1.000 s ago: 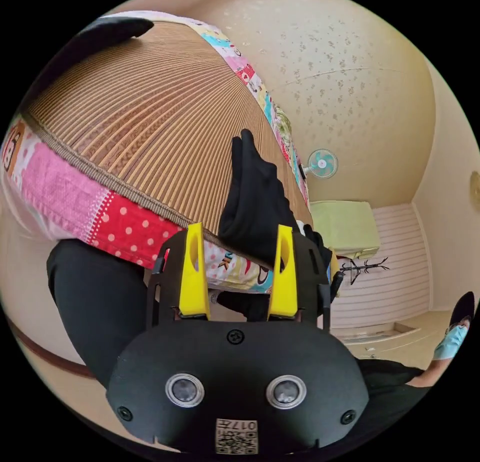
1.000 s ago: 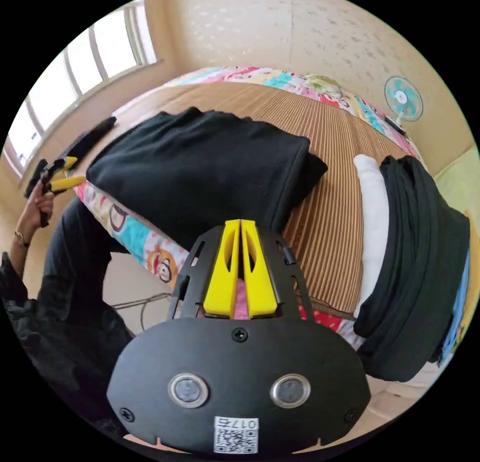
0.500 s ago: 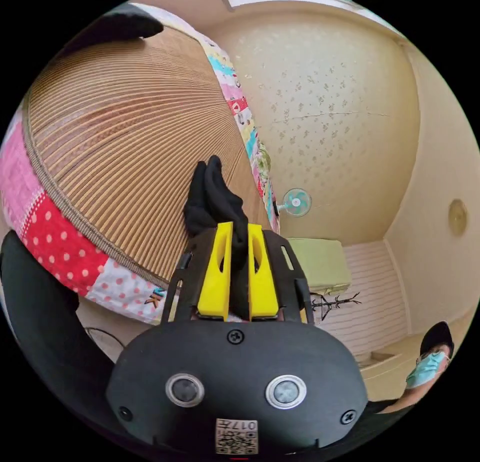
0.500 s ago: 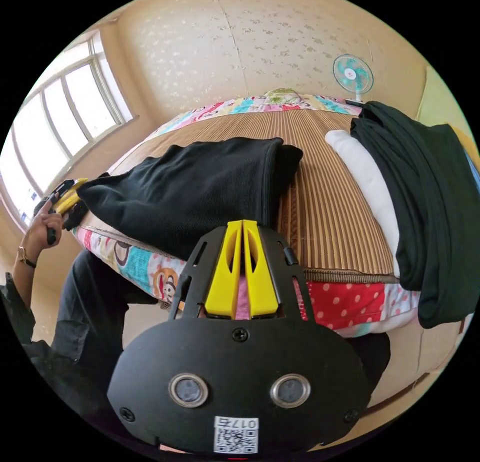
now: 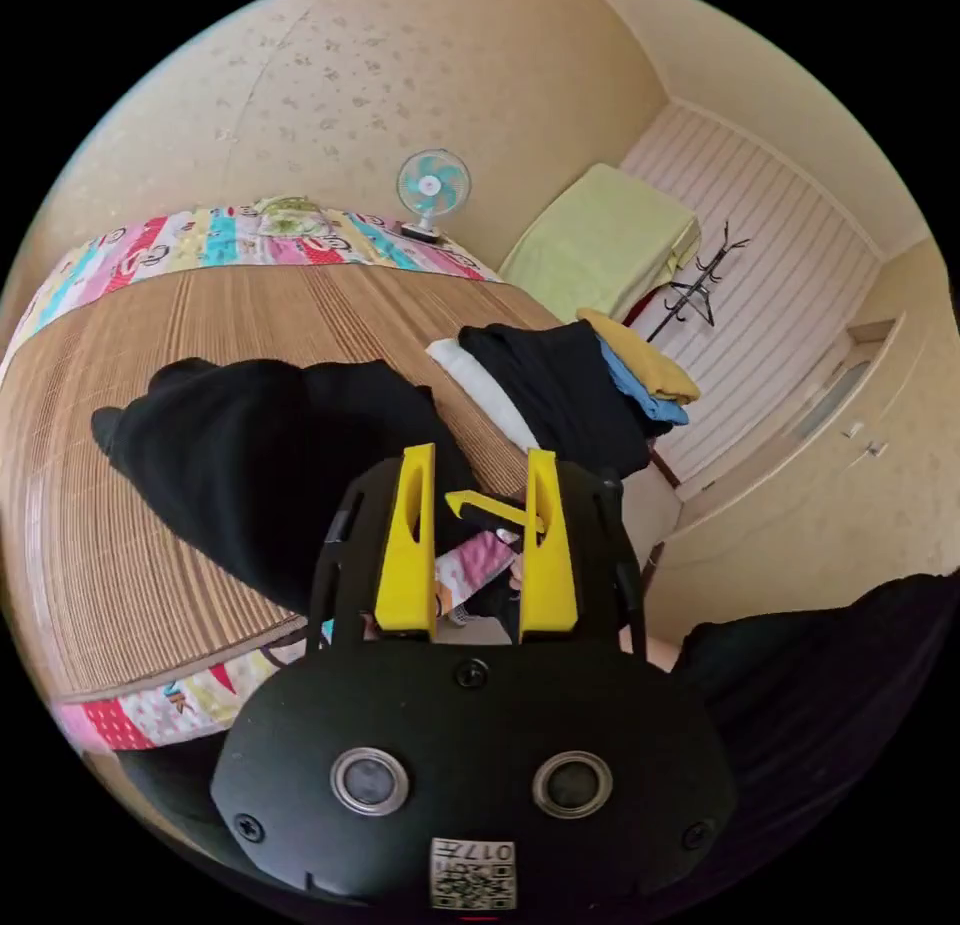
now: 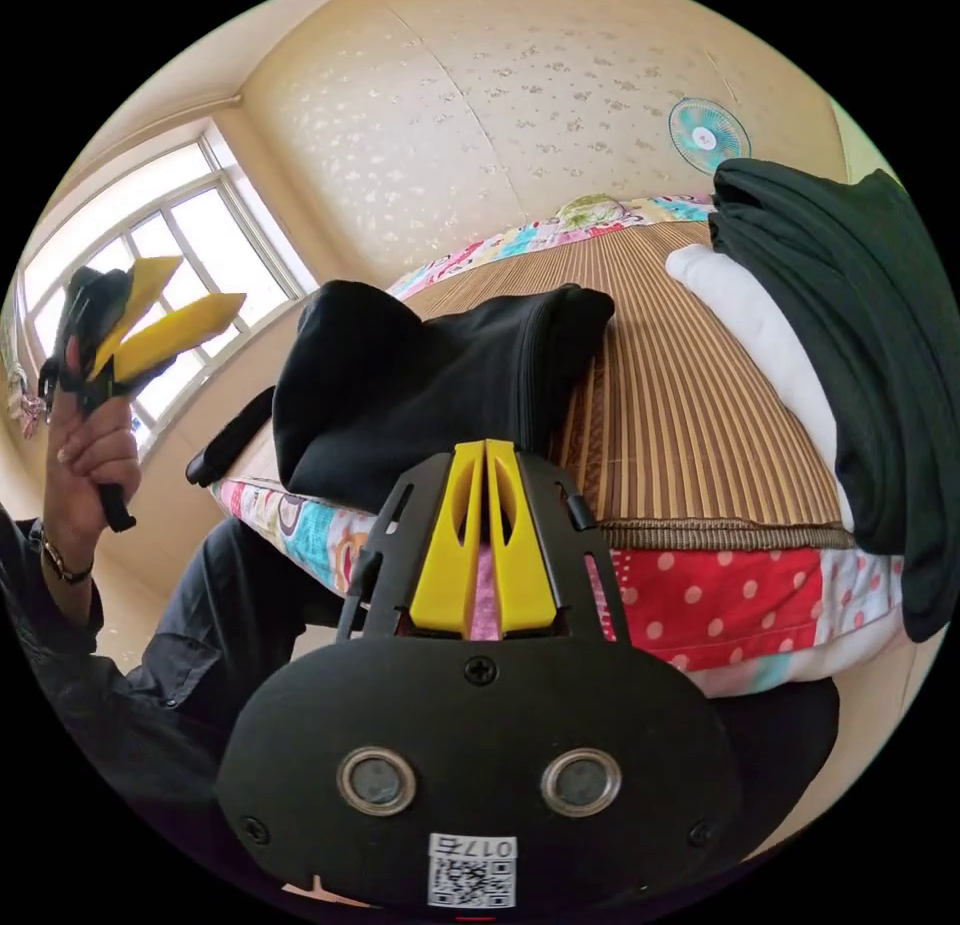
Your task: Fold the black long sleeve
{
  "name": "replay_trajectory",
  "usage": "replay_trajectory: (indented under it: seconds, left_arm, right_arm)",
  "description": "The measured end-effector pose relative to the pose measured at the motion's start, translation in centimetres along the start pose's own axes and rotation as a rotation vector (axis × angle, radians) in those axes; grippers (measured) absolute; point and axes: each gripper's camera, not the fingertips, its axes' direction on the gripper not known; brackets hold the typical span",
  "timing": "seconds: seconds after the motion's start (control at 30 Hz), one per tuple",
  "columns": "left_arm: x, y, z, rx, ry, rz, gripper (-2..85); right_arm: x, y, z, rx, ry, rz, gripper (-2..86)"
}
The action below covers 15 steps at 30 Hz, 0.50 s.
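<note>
Brown striped mat point(image 5: 150, 525) holds the black long sleeve point(image 5: 270, 455) in the left gripper view, and the left gripper point(image 5: 470, 510) hangs above it, jaws apart and empty. Right gripper view: the right gripper point(image 6: 485, 500) sits just off the mat's edge with jaws pressed together on nothing, the black long sleeve point(image 6: 440, 375) beyond it.

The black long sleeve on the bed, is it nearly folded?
Mostly, it looks. The black long sleeve lies bunched in a compact fold on the mat. Nothing is in hand: the left tongs are open in the air, the right tongs shut and empty. Probably left: moving it onto the folded pile.
</note>
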Motion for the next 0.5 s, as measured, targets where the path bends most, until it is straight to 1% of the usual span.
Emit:
replay_trajectory:
  seconds: [0.03,0.1,0.2,0.27,0.33,0.37,0.4,0.43,0.47,0.5]
  left_arm:
    - [-1.5,1.5,-1.6,0.074,-0.093,-0.063,14.5]
    - [-3.2,3.1,-3.4,0.144,-0.188,-0.131,14.8]
    - [-5.6,2.7,-4.0,0.089,-0.296,-0.221,20.0]
    - [-7.3,2.4,-4.1,0.095,-0.280,-0.314,21.8]
    - [-9.8,2.1,-3.2,0.097,-0.141,-0.397,22.2]
    - [-10.4,2.0,-2.5,0.070,-0.114,-0.407,22.0]
    - [-11.5,1.8,-0.7,-0.016,-0.094,-0.428,21.6]
    - [-12.5,2.0,0.8,-0.083,-0.129,-0.447,19.9]
    - [-12.9,2.2,1.3,-0.104,-0.155,-0.458,19.1]
    - [-13.5,2.8,1.5,-0.107,-0.207,-0.478,13.5]
  right_arm:
    - [0.4,0.3,-0.2,0.025,-0.013,-0.007,0.3]
    - [1.1,0.5,-0.3,0.047,-0.041,0.010,0.3]
    - [1.9,0.3,-0.5,0.048,-0.064,0.018,0.3]
    - [2.3,0.3,-0.7,0.054,-0.067,0.017,0.3]
    - [2.6,0.3,-0.9,0.058,-0.070,0.013,0.3]
    - [2.7,0.3,-0.9,0.059,-0.071,0.011,0.3]
    - [2.9,0.3,-1.0,0.060,-0.072,0.010,0.3]
    - [3.1,0.3,-1.1,0.064,-0.074,0.012,0.3]
    - [3.2,0.3,-1.1,0.067,-0.075,0.013,0.3]
    - [3.3,0.3,-1.2,0.072,-0.075,0.015,0.4]
